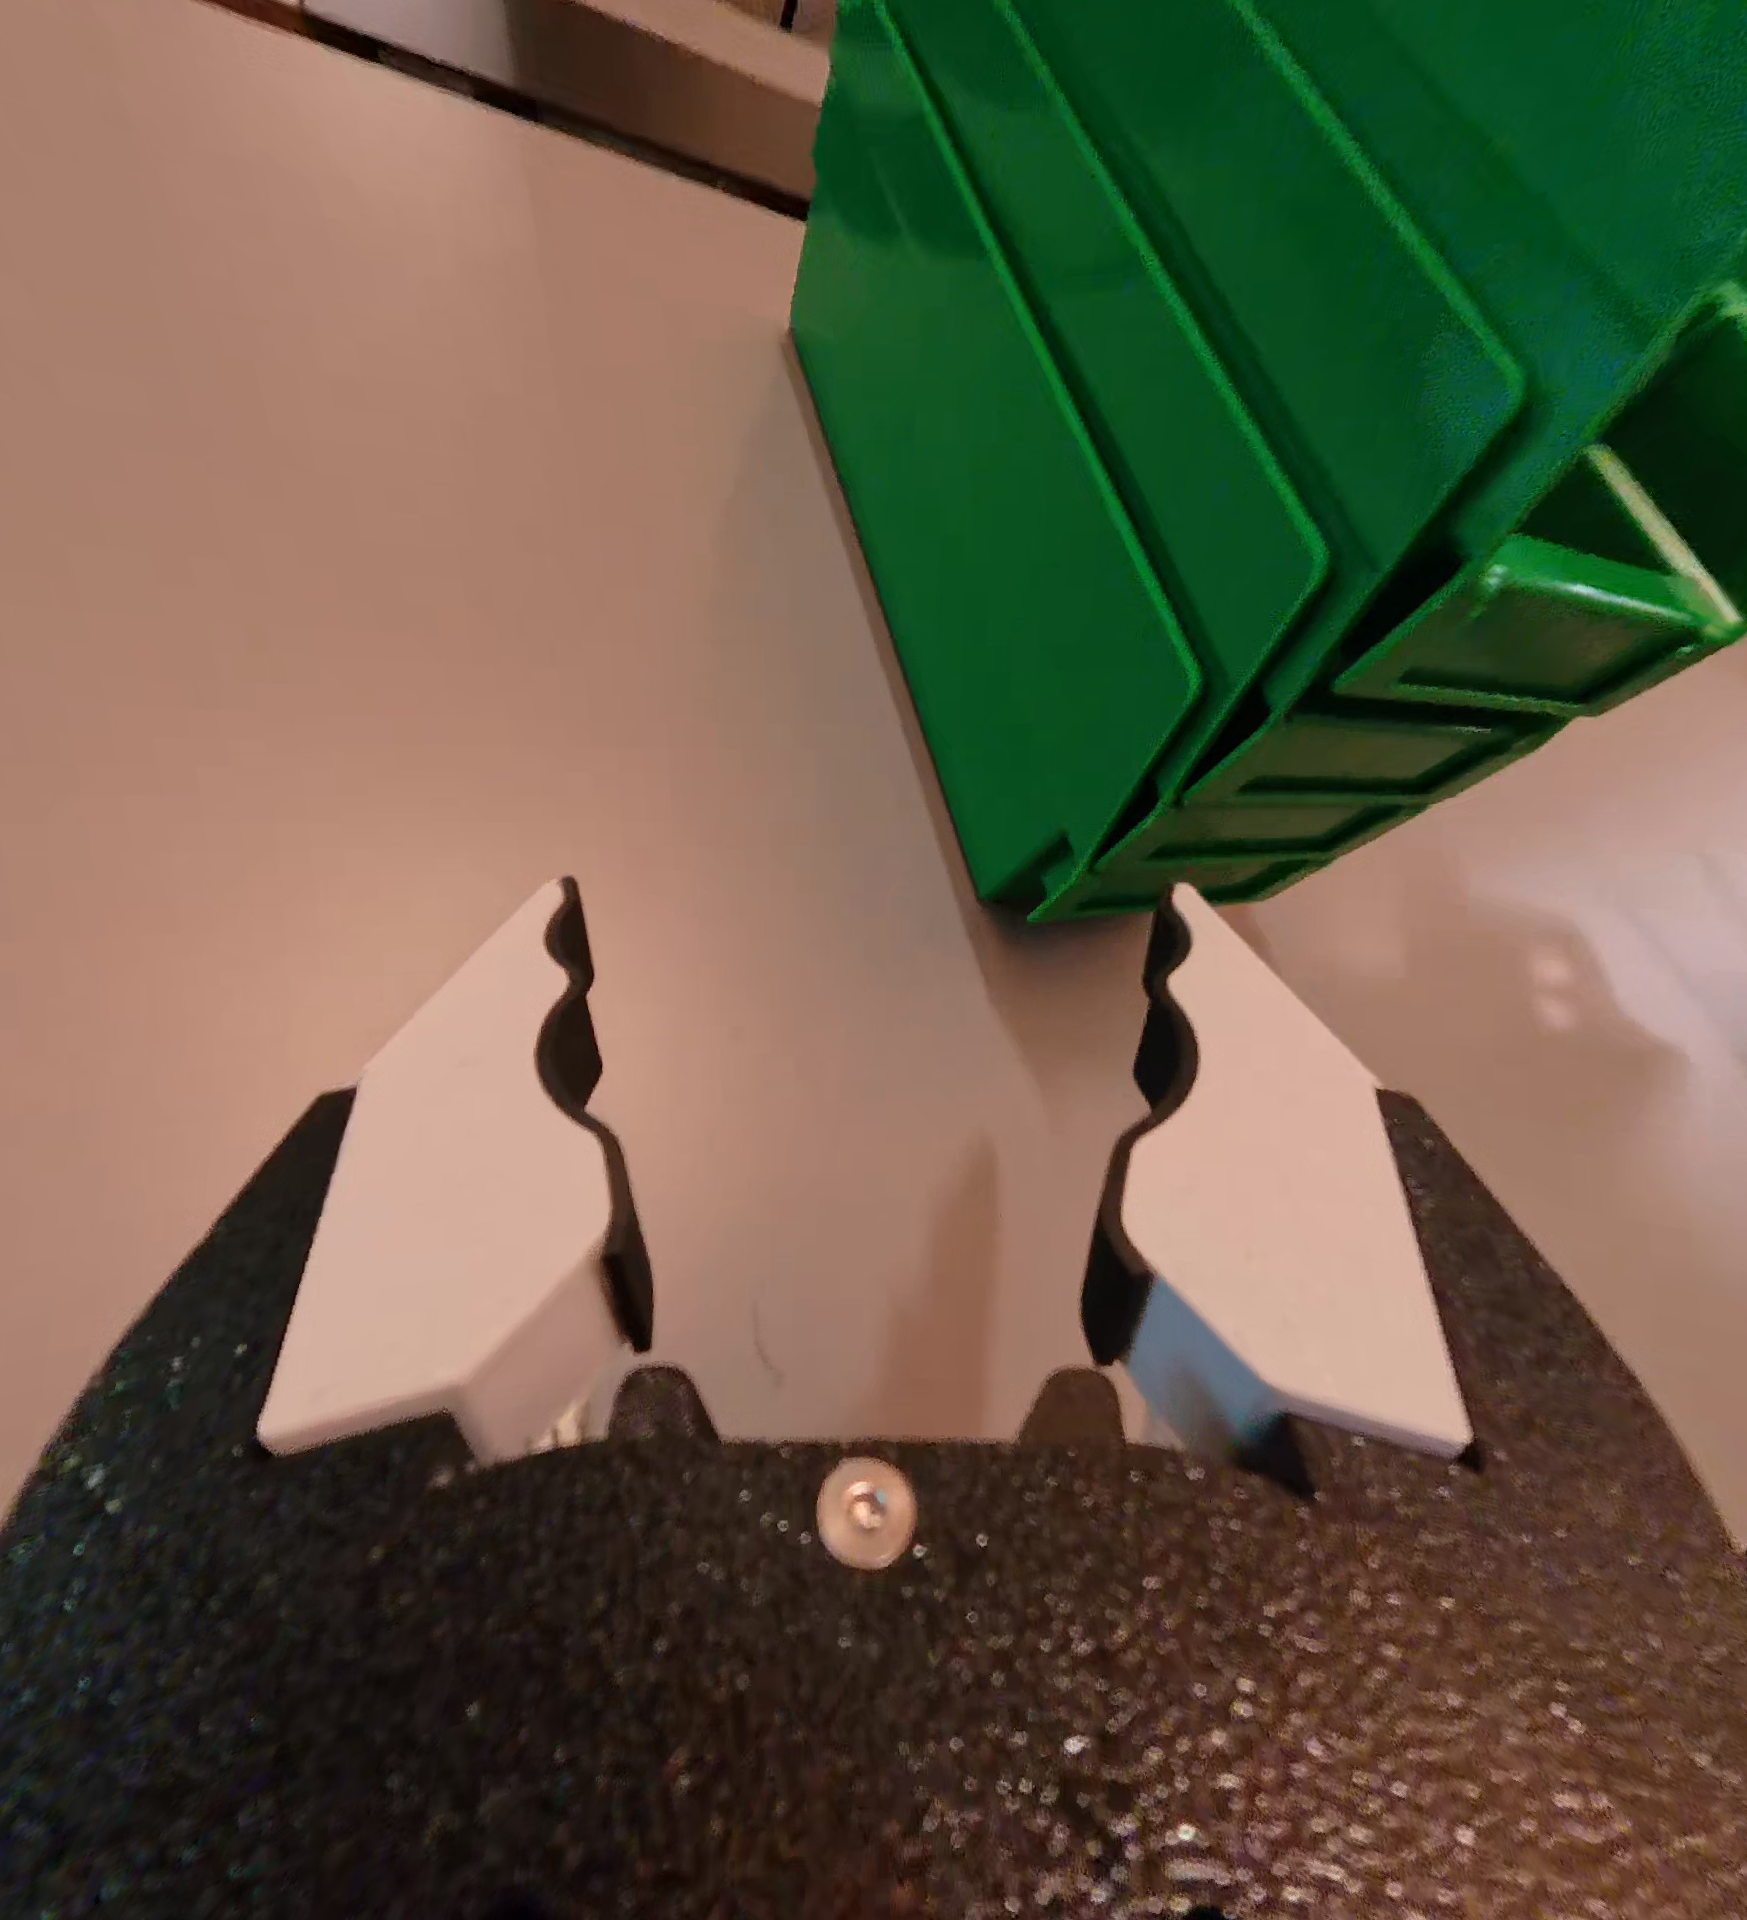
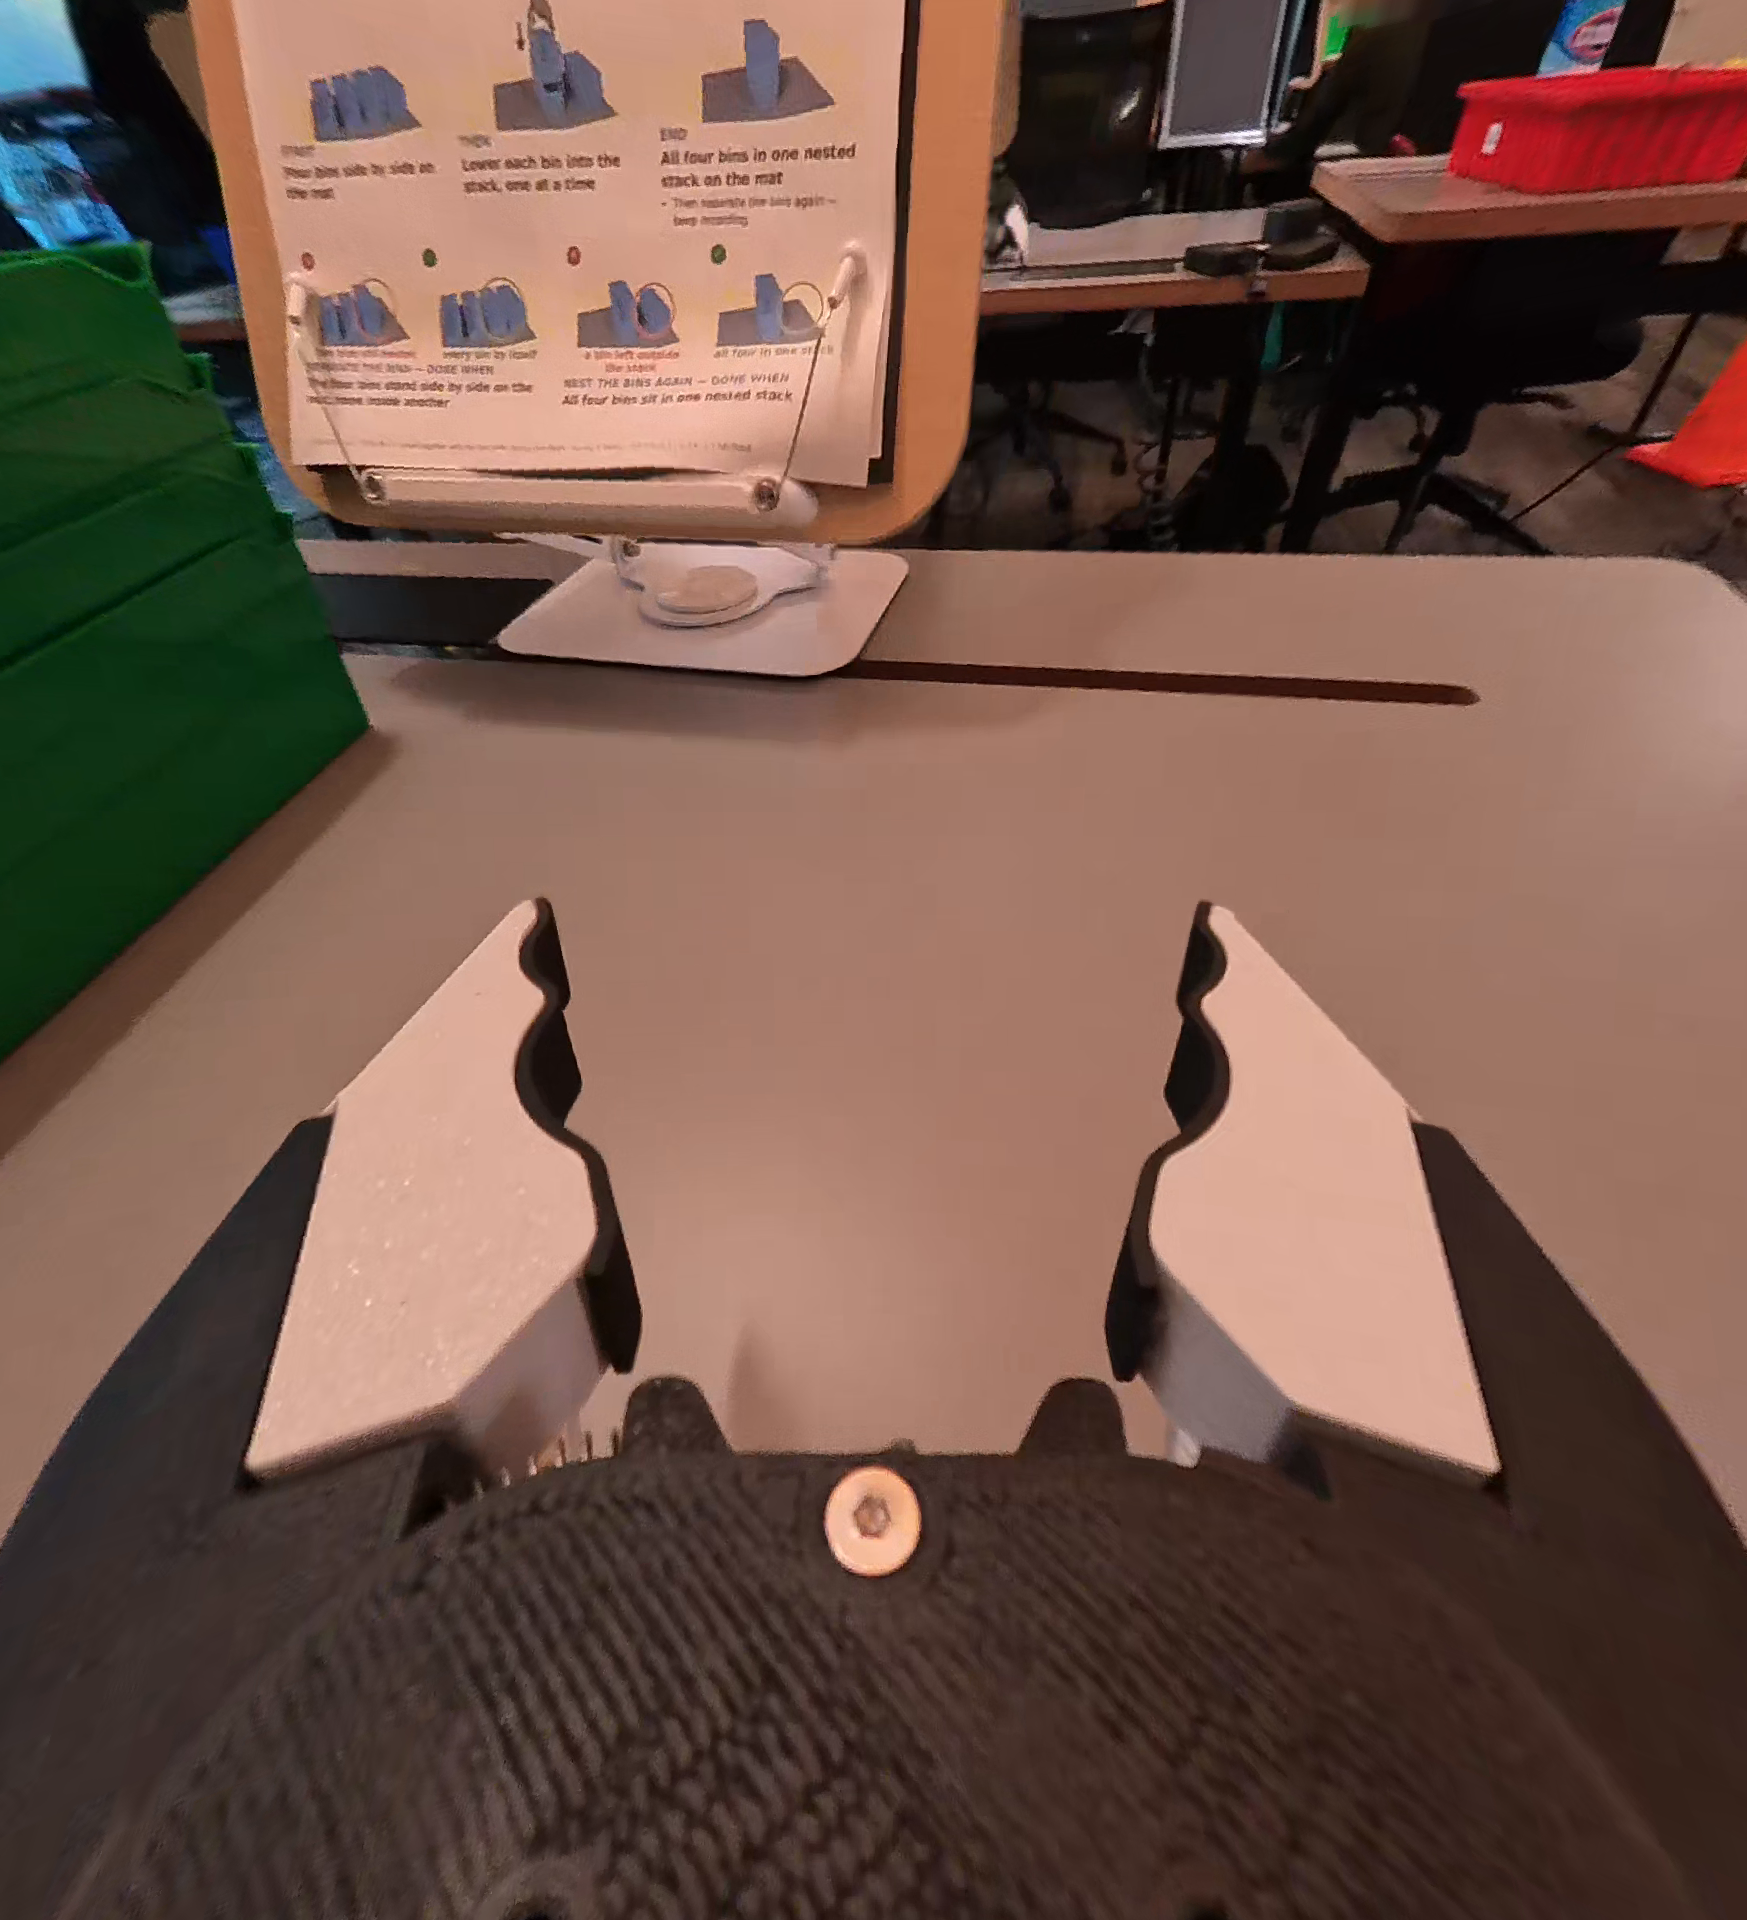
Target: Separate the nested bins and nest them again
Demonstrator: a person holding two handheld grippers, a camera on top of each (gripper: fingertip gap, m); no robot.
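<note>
Left wrist view: your left gripper point(image 1: 864, 914) is spread wide, nothing between its fingers, hovering over the worktop point(image 1: 329, 623) just beside the near corner of the green bins point(image 1: 1108, 520). The bins are nested in one stack, rims stepped one behind another; I count about four, but the far side is cut off by the frame. The stack sits up and to the right of the gripper, its lowest corner almost touching the right fingertip.

Right wrist view: your right gripper point(image 2: 874, 914) is also spread and empty, pointed across bare worktop toward the instruction sheet point(image 2: 578, 229) on its stand point(image 2: 703, 613). The bins show only at the left edge here, well off the gripper's line. A red basket point(image 2: 1617, 125) sits on a far table, not part of the job.

Step in hand looks like the first separation, not yet begun. To do it well:
- Swing the left gripper right so one rim edge sits between the fingers, not the corner.
- Bring the right gripper left onto the stack; one gripper pins the outer bin, the other pulls.
- Pinch a single rim only. The rims lie close together, so catching two is the likely slip.
- Pull straight along the nesting direction; a tilted pull will probably jam or drag the whole stack.
</note>
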